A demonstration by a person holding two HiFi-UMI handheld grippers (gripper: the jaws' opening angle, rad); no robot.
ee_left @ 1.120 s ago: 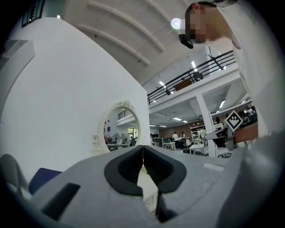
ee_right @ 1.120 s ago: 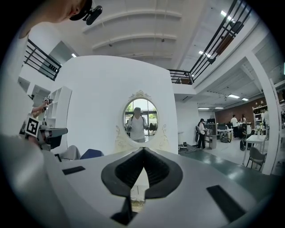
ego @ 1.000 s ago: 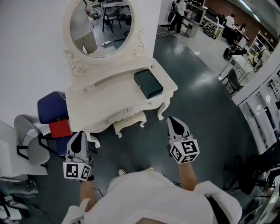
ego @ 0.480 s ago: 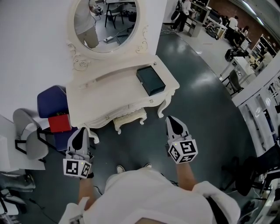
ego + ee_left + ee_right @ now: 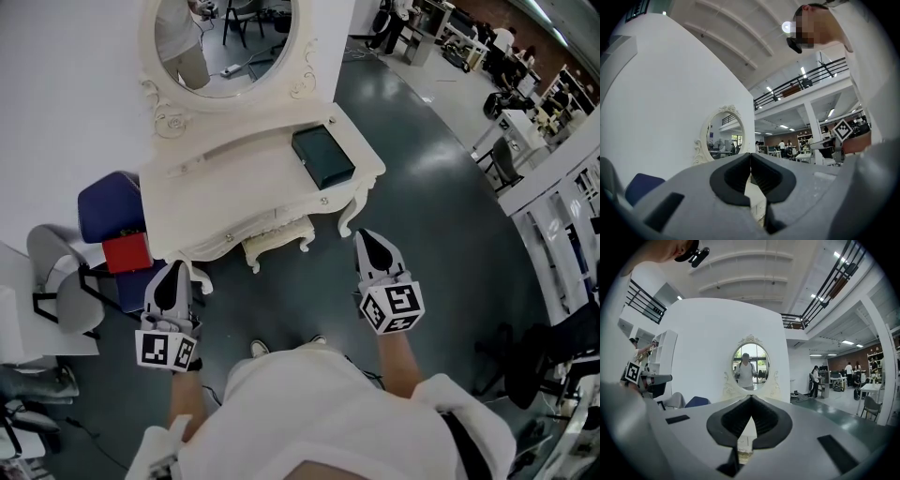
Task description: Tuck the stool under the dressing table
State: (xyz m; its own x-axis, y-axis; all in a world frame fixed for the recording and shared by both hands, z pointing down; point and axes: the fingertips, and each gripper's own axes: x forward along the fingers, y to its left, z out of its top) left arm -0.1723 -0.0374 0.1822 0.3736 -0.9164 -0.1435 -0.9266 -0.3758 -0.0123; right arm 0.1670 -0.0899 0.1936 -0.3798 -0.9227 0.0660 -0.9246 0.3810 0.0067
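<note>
The white dressing table with an oval mirror stands against the wall. The cream stool sits under it, with only its front edge and carved legs showing. My left gripper hangs shut and holding nothing, in front of the table's left leg. At the right, my right gripper is also shut on nothing, just off the table's right front leg. Neither gripper touches the stool. In the left gripper view the left gripper has its pads pressed together. The right gripper points level at the mirror.
A dark green box lies on the tabletop's right side. A blue chair with a red box on it and a grey chair crowd the table's left. My feet stand on the dark floor behind the grippers. Desks and people fill the far right.
The view has shifted slightly. Both grippers stay shut and in about the same places in front of the table.
</note>
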